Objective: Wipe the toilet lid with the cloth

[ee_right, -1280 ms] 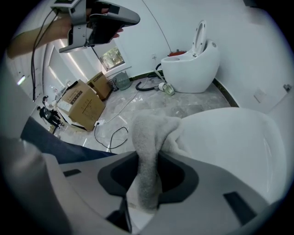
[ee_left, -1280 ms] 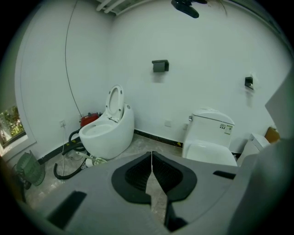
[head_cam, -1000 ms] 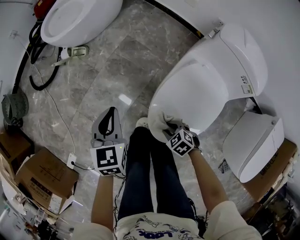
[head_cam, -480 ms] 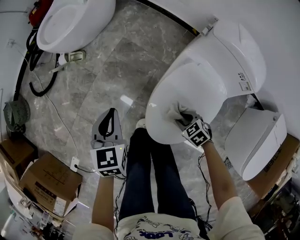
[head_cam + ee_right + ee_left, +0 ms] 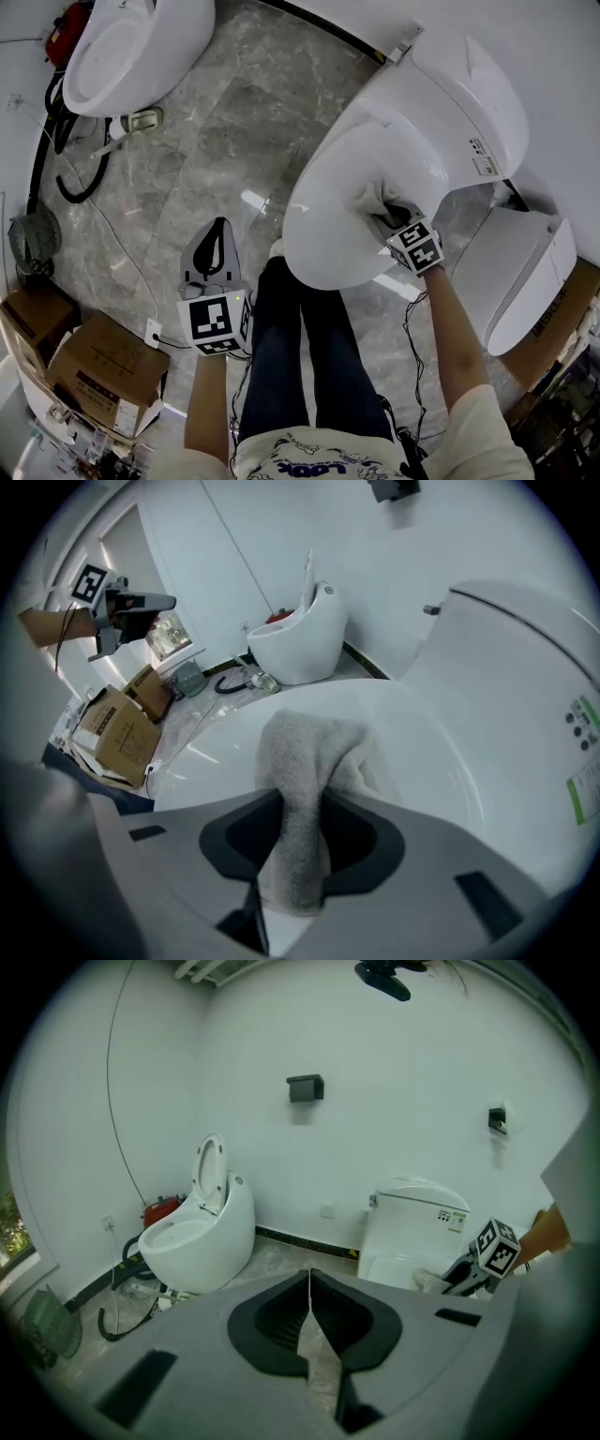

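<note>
The white toilet's shut lid (image 5: 352, 202) fills the upper right of the head view. A pale grey cloth (image 5: 375, 199) lies bunched on the lid's right part, and my right gripper (image 5: 394, 221) is shut on the cloth and presses it onto the lid. In the right gripper view the cloth (image 5: 305, 789) runs between the jaws onto the glossy lid (image 5: 412, 752). My left gripper (image 5: 214, 261) hangs over the floor left of the person's legs, jaws shut on nothing. From the left gripper view the toilet (image 5: 412, 1232) stands ahead to the right.
A second white toilet (image 5: 131, 47) stands at the upper left with black hoses (image 5: 56, 141) beside it. Cardboard boxes (image 5: 89, 361) sit at the lower left. A loose white toilet part (image 5: 525, 281) rests on a box at the right. The floor is grey marble tile (image 5: 216, 141).
My right gripper has slid the cloth from the lid's front edge up and to the right across the lid. The left gripper has stayed in place.
</note>
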